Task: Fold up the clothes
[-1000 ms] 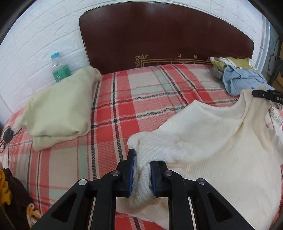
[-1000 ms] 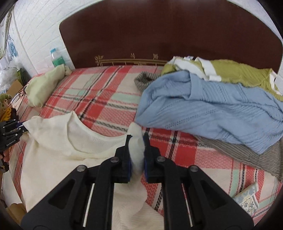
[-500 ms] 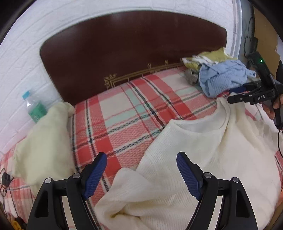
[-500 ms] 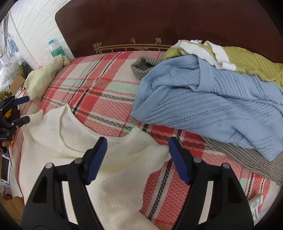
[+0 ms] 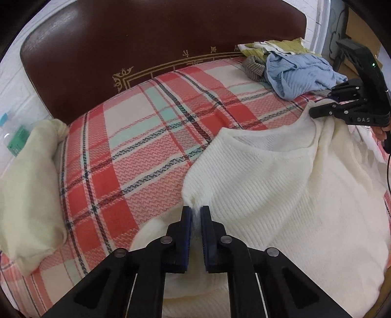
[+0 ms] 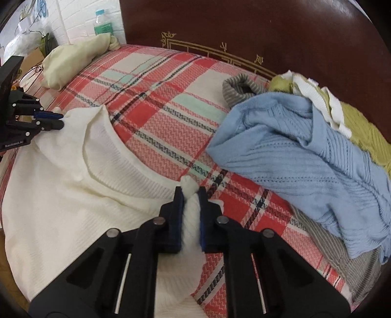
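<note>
A cream knit sweater [image 5: 281, 186] lies spread front-up on a bed covered by a red, white and mint plaid blanket [image 5: 136, 137], its round neckline toward a dark brown headboard [image 5: 146, 41]. The left gripper [image 5: 194, 210] has just closed its blue-padded fingers on a small bunch of the sweater's fabric at one shoulder, and the knit is pinched between the pads. The right gripper [image 6: 191, 192] has likewise just closed on the other shoulder, with a small tuft of cream fabric poking up past its fingertips. Each gripper shows at the edge of the other's view, gripping its own corner of the sweater. In the right wrist view a heap of other clothes sits on the blanket near the headboard, well apart from the sweater: a light blue knit top [image 6: 305, 151] on top, an olive-green and white garment [image 6: 354, 122] behind it, and a grey striped piece [image 6: 240, 89] partly underneath. On the far side of the bed, a pale yellow pillow [image 5: 29, 181] lies against a white brick wall [image 5: 14, 80], and a plastic bottle [image 6: 102, 23] with a green label and light blue cap stands just behind it.
</note>
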The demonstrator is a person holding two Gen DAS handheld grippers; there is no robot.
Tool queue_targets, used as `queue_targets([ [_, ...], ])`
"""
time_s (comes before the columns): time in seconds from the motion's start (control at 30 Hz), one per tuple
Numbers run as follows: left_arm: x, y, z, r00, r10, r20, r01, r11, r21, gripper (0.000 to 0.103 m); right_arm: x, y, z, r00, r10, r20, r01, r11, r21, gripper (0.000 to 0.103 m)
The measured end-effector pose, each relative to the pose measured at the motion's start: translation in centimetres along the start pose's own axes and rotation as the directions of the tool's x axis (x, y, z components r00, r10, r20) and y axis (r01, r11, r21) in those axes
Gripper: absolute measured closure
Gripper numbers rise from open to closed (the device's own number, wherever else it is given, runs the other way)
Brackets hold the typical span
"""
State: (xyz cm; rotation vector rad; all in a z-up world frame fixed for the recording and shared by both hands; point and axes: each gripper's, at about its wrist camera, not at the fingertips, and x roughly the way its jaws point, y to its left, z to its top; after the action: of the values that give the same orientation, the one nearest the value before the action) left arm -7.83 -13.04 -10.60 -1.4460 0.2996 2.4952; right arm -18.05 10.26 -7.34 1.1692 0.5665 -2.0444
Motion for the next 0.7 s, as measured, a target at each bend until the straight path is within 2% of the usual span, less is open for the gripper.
queue_targets([
  [0.2,-3.6,1.6,1.6,0.992,0.036,0.122,-0.026,0.996,-0.086,0.097,-3.8,0.4,2.9,0.985,-0.013,0.171,0.005,0.999,0.044,0.092],
  [0.4,-7.3,4.6,4.0,0.960,0.143,0.242,-0.096,0.976,-0.196,0.099,-4.5,-0.2,7.4,0.962,-0.043,0.270,0.010,0.993,0.121,0.095],
  [0.53,-6.8,6.5,5.4,0.953,0.195,0.233,-0.141,0.963,-0.229,0.099,-2.2,0.0,9.7,0.971,-0.035,0.237,0.001,0.990,0.143,0.095],
  [0.63,-4.9,7.2,5.5,0.968,0.173,0.184,-0.127,0.962,-0.241,0.097,0.4,0.6,10.1,0.983,-0.020,0.181,-0.006,0.990,0.144,0.095],
  [0.7,-3.4,7.1,4.9,0.979,0.146,0.146,-0.112,0.969,-0.219,0.091,2.1,0.8,9.9,0.990,-0.002,0.142,-0.019,0.989,0.150,0.095],
])
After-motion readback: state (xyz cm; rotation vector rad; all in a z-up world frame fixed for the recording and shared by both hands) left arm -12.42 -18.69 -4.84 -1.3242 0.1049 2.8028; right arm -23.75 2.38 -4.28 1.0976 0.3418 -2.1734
